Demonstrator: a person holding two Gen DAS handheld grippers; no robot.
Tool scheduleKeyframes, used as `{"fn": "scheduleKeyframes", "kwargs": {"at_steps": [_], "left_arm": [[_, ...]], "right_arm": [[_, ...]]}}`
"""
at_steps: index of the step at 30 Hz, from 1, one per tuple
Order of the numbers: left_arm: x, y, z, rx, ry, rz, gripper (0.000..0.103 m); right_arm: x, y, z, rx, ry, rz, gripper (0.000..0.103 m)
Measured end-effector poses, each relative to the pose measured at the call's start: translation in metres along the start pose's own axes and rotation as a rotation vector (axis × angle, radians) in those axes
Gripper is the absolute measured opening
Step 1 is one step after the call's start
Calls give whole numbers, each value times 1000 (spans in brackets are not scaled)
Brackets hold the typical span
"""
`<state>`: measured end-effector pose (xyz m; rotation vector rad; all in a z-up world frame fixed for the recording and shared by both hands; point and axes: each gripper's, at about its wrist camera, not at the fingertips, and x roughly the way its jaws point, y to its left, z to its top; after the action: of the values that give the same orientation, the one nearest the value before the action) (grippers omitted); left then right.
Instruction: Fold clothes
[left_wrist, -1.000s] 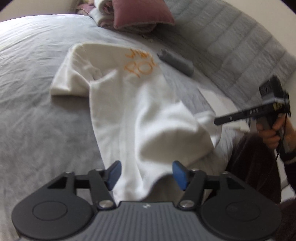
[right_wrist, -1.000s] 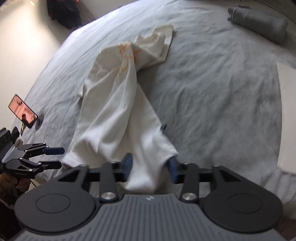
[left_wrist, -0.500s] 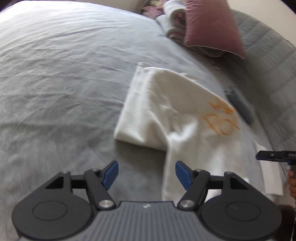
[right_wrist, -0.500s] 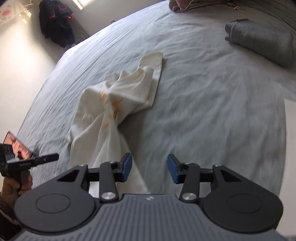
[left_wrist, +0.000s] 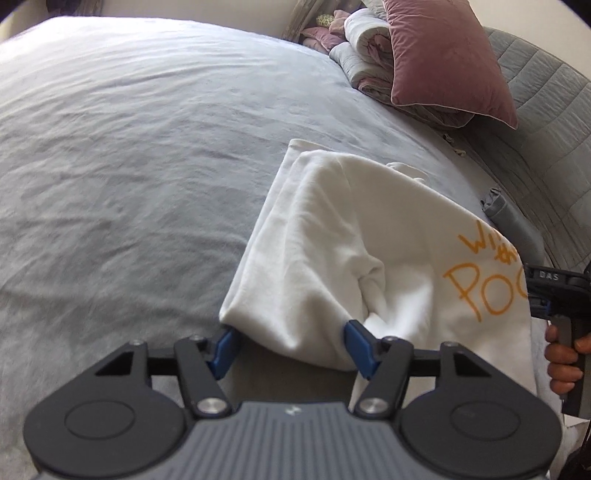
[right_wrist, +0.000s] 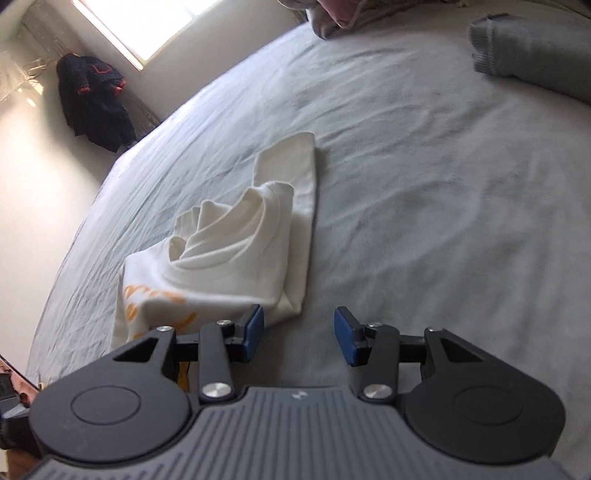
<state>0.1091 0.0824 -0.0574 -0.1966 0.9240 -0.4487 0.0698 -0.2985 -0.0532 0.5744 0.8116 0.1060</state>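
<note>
Straddling the near fold of the white T-shirt (left_wrist: 332, 258), the left claw (left_wrist: 288, 345) has its blue pads apart, and they have just been drawing closer; cloth lies between them but is not seen to be pinched, so the claw is taken as released. The right claw (right_wrist: 299, 338) stands unclenched too, with only bare sheet between its pads and the shirt's corner just beside its left pad. The shirt is bunched on the bed (left_wrist: 129, 166), part-folded, its orange lettering (left_wrist: 480, 280) on the side nearer the right claw. Several layers could be caught at once if the left claw is closed here, since the fold is thick and rumpled, and the heap would then be dragged rather than laid flat. A miss by the right claw is likely if it is closed where it stands, as no cloth is inside it. The grey sheet is soft and creased, so it might be pinched along with the shirt. Further out, a pink pillow (left_wrist: 443, 62) and rolled bedding are stacked at the head, a folded grey garment (right_wrist: 535, 59) lies apart, and a dark jacket (right_wrist: 96, 103) hangs by a bright window (right_wrist: 147, 22).
</note>
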Motion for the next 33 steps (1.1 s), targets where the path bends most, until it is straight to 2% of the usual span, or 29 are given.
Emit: {"fn": "scheduleKeyframes", "kwargs": {"at_steps": [4, 6, 8, 11, 14, 21, 28, 33], "left_arm": [[3, 1, 0, 4, -24, 10, 47], [4, 2, 1, -1, -36, 13, 38], [4, 3, 2, -13, -50, 18, 20], [4, 4, 3, -38, -66, 26, 14], [-2, 2, 5, -37, -97, 45, 11], [-26, 9, 18, -34, -212, 119, 10], [-42, 26, 34, -72, -283, 220, 9], [-51, 34, 44, -79, -331, 300, 9]], "right_arm": [[9, 2, -3, -9, -40, 35, 45], [10, 4, -5, -23, -54, 47, 34], [10, 6, -8, -32, -65, 48, 28], [9, 10, -8, -53, -93, 31, 13], [5, 10, -7, -52, -118, 30, 8], [-1, 18, -6, -92, -164, 11, 7], [-9, 27, 1, -148, -233, -1, 6], [-16, 32, 4, -182, -295, -42, 6]]}}
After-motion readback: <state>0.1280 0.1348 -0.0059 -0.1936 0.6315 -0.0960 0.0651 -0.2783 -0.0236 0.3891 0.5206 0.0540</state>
